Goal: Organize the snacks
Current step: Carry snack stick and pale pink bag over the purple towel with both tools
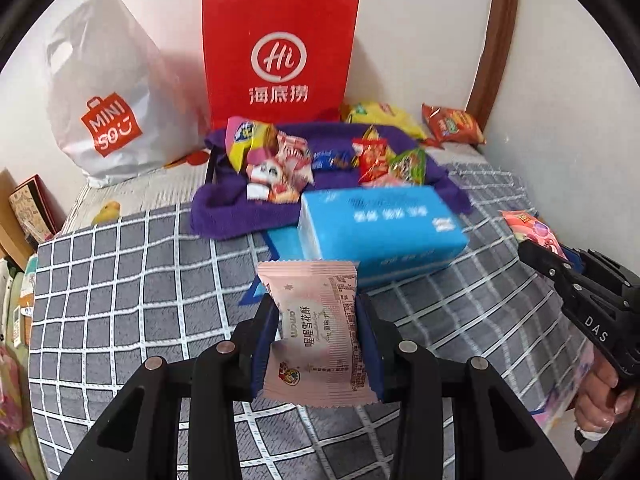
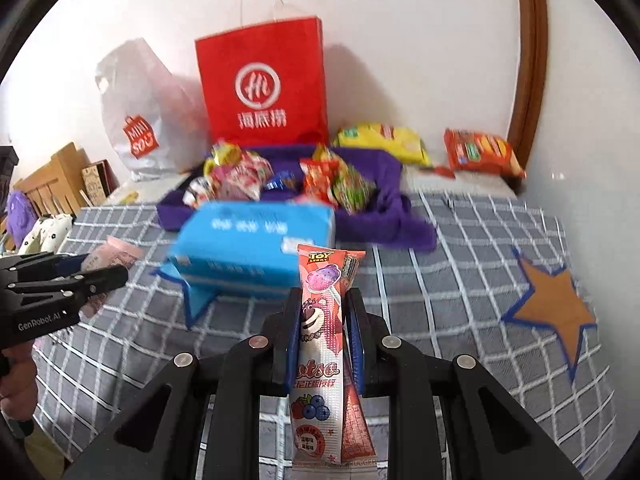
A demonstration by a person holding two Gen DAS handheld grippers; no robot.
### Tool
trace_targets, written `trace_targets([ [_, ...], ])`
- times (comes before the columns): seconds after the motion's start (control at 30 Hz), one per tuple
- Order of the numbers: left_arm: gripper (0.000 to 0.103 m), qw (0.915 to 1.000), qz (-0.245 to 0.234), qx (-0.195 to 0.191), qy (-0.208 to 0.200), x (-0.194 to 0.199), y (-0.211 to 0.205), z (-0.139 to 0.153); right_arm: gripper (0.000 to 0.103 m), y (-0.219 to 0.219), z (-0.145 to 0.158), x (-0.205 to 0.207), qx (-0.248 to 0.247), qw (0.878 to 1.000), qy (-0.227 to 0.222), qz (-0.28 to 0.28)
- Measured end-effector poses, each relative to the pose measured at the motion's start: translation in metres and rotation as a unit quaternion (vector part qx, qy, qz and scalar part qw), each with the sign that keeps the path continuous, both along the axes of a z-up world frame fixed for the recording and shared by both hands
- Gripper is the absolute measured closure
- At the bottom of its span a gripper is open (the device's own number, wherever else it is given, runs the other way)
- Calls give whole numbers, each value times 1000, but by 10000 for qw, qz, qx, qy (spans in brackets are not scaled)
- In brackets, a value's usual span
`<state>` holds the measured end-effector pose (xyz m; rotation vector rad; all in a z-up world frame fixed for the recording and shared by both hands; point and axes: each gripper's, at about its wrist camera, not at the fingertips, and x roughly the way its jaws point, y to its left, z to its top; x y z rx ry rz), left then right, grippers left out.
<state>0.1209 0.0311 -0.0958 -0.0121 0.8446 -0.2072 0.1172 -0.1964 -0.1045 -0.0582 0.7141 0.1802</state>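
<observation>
Pink pastry packet (image 1: 316, 328): clamped in your left hand-held gripper (image 1: 318, 320), lower centre. Lollipop wrapper (image 2: 322, 344): clamped in your right hand-held gripper (image 2: 323, 332), lower centre, above checked bed (image 2: 460, 248).

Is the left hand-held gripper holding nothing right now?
No, the left hand-held gripper is shut on a pale pink snack packet, which sits clamped between its two blue pads above the grey checked blanket.

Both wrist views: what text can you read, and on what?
"Hi 海底捞": red paper bag
"MINISO": white plastic bag
"嘎嘎雪花酥": pink packet in left claw
"TOY STORY": lollipop packet in right claw
"DAS", "GenRobot.AI": claw bodies
Blue tissue pack: blurred
</observation>
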Motion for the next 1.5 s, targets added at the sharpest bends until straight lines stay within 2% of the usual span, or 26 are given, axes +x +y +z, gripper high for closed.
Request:
trace_targets([
  [0.17, 66, 9999, 51, -150, -11, 14, 3, 21, 82, 6, 30, 9, 135, 9997, -167, 69],
  [0.4, 66, 9998, 125, -64, -123, 41, 6, 45, 82, 20, 55, 30, 64, 9991, -389, 158],
  [0.6, 66, 9997, 157, 9, -178, 73, 8, 58, 82, 30, 62, 60, -58, 9991, -407, 137],
  [0.93, 66, 9991, 118, -351, -216, 135, 14, 70, 82, 38, 69, 122, -38, 9991, -406, 128],
  [1.03, 66, 9989, 167, -358, -266, 149, 15, 73, 82, 41, 67, 143, -19, 9992, -371, 129],
  [1.27, 66, 9982, 186, -452, -341, 183, 18, 73, 82, 45, 62, 193, 199, 9995, -193, 159],
  [1.4, 66, 9974, 135, -678, -209, 203, 20, 59, 82, 53, 53, 219, 348, 9990, -64, 259],
  [1.5, 66, 9978, 60, -650, -59, 216, 17, 38, 82, 60, 37, 231, 371, 9985, 80, 384],
])
